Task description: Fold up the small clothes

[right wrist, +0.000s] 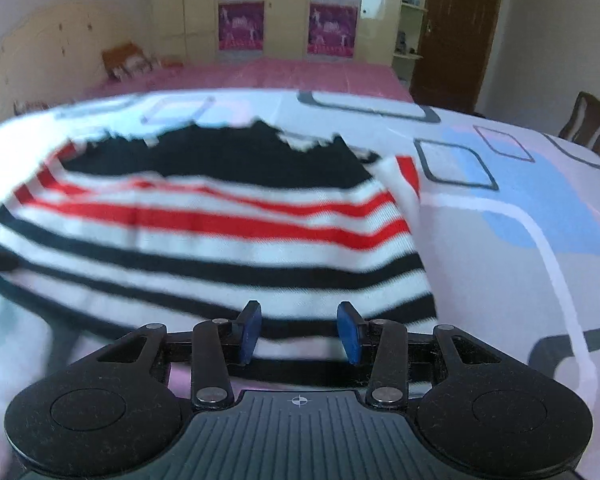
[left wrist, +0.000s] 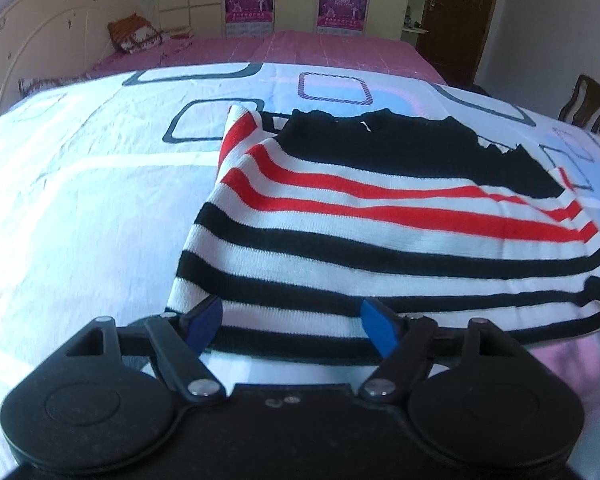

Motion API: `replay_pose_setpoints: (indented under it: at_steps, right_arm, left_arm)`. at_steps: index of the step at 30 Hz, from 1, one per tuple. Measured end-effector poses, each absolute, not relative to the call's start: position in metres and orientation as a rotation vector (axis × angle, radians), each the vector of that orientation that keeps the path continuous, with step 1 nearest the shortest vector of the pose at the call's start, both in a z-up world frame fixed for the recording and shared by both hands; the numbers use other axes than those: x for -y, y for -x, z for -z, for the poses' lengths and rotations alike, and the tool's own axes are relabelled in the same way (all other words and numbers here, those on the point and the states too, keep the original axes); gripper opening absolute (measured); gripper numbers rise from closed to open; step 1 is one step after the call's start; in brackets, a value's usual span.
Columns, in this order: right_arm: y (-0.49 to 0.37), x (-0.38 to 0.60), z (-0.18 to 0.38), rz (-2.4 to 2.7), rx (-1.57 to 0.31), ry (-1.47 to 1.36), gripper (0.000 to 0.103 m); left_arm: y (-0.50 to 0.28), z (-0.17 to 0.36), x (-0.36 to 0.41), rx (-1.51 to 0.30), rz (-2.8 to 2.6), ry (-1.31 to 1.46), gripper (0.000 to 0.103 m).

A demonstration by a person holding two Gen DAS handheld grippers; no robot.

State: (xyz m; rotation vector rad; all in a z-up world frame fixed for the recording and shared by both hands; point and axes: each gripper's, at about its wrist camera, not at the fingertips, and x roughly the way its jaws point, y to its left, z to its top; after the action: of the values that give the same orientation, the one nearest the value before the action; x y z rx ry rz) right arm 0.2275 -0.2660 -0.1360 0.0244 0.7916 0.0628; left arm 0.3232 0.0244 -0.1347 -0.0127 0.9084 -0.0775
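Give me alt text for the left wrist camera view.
A striped sweater, black, red and white, lies on a patterned bedsheet. The left gripper hangs over its near hem, blue pads apart.

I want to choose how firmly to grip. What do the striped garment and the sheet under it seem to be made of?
The striped sweater looks like a soft matte knit, maybe cotton or acrylic: fine ribbed rows show along its red, black and white bands. The printed bed sheet looks like thin, smooth woven cloth, probably cotton or a blend: it lies flat with small creases and no sheen.
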Motion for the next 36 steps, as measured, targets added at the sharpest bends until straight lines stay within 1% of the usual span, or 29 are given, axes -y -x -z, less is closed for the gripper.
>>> replay_pose_setpoints:
  at_steps: [2, 6, 10, 16, 21, 22, 23, 26, 28, 30, 31, 32, 35, 36]
  right_arm:
    - [-0.23, 0.258, 0.128, -0.087, -0.774, -0.025, 0.042]
    - [-0.236, 0.24, 0.115, -0.142, -0.743, -0.035, 0.042]
    - [-0.246, 0.225, 0.109, -0.186, -0.725, -0.048, 0.042]
    - [-0.26, 0.217, 0.117, -0.221, -0.732, -0.077, 0.042]
    - [-0.27, 0.213, 0.13, -0.234, -0.741, -0.078, 0.042]
    - [-0.272, 0.213, 0.131, -0.234, -0.738, -0.083, 0.042]
    - [-0.274, 0.213, 0.132, -0.234, -0.731, -0.092, 0.042]
    - [-0.283, 0.209, 0.13, -0.236, -0.708, -0.092, 0.042]
    - [-0.291, 0.204, 0.129, -0.229, -0.688, -0.077, 0.042]
    - [-0.299, 0.199, 0.131, -0.224, -0.691, -0.08, 0.042]
    - [-0.302, 0.197, 0.133, -0.225, -0.693, -0.084, 0.042]
    - [-0.305, 0.193, 0.136, -0.22, -0.693, -0.07, 0.042]
    - [-0.313, 0.182, 0.159, -0.204, -0.739, -0.005, 0.042]
    - [-0.312, 0.181, 0.162, -0.201, -0.72, 0.007, 0.042]
  left_arm:
    - [-0.322, 0.132, -0.028, -0.927, 0.077, 0.049, 0.08]
    - [-0.32, 0.128, -0.036, -0.958, 0.072, 0.137, 0.083]
    - [-0.313, 0.13, -0.049, -0.997, 0.069, 0.256, 0.084]
    - [-0.296, 0.146, -0.068, -1.029, 0.029, 0.457, 0.083]
    - [-0.311, 0.156, -0.066, -0.962, 0.075, 0.567, 0.084]
    - [-0.317, 0.158, -0.065, -0.952, 0.074, 0.591, 0.085]
    - [-0.323, 0.16, -0.065, -0.936, 0.075, 0.612, 0.088]
    - [-0.336, 0.164, -0.064, -0.894, 0.061, 0.672, 0.09]
    - [-0.343, 0.167, -0.065, -0.871, 0.053, 0.715, 0.09]
    - [-0.348, 0.169, -0.067, -0.85, 0.049, 0.748, 0.086]
    - [-0.35, 0.17, -0.067, -0.836, 0.047, 0.757, 0.077]
    - [-0.352, 0.171, -0.069, -0.828, 0.045, 0.764, 0.07]
    - [-0.356, 0.177, -0.076, -0.804, 0.031, 0.82, 0.065]
    - [-0.357, 0.178, -0.077, -0.801, 0.029, 0.828, 0.063]
